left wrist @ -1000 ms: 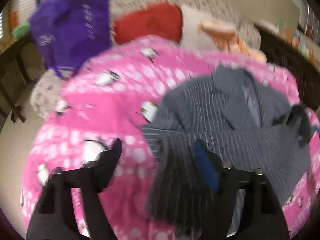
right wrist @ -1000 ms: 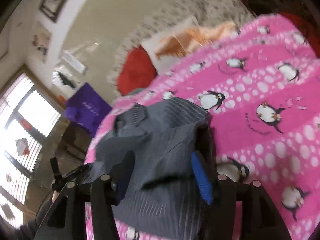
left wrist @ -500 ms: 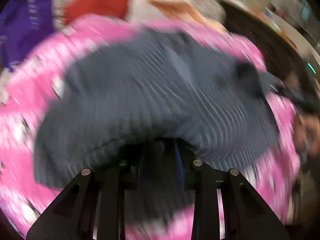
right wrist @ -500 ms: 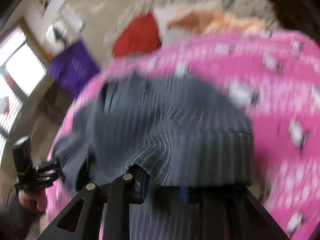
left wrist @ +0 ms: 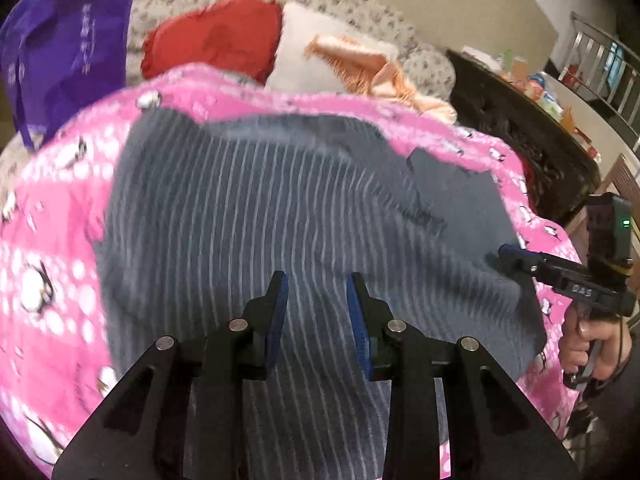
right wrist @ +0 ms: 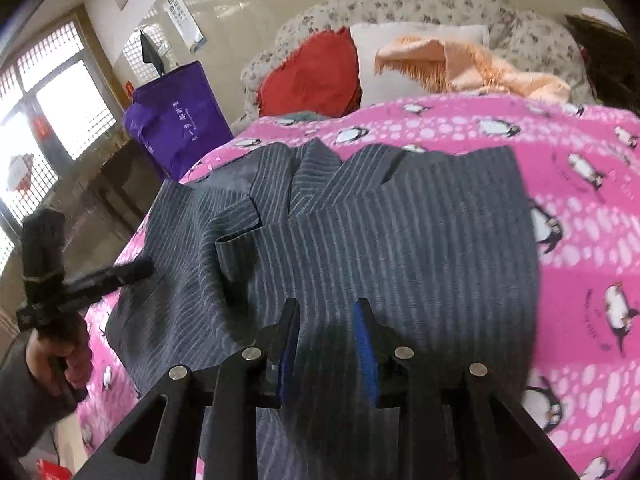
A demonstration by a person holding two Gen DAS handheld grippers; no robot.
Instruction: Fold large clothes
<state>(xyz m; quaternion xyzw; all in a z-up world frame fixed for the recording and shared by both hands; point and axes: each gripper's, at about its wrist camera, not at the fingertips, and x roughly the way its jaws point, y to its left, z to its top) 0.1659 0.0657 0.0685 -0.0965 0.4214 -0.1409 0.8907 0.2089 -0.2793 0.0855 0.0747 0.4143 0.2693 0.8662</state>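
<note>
A grey pinstriped jacket point(left wrist: 280, 208) lies spread on a pink penguin-print blanket point(left wrist: 52, 208). In the right wrist view the jacket point(right wrist: 400, 232) shows its collar and lapels at the far end. My left gripper point(left wrist: 316, 286) is open just above the jacket's near hem, with nothing between its blue pads. My right gripper point(right wrist: 326, 312) is open over the near hem too, empty. The right gripper also shows at the right edge of the left wrist view point(left wrist: 508, 254). The left gripper shows at the left of the right wrist view point(right wrist: 136, 270).
A red cushion point(right wrist: 312, 76), a white pillow point(right wrist: 400, 52) with a peach fringed towel point(right wrist: 472, 68), and a floral quilt lie at the head of the bed. A purple bag point(right wrist: 176, 116) stands at the left. A dark cabinet point(left wrist: 520, 136) is on the right.
Both grippers were shut on the jacket's hem half a second ago and pulled it flat. Now both have let go and opened, and the jacket lies spread out.
</note>
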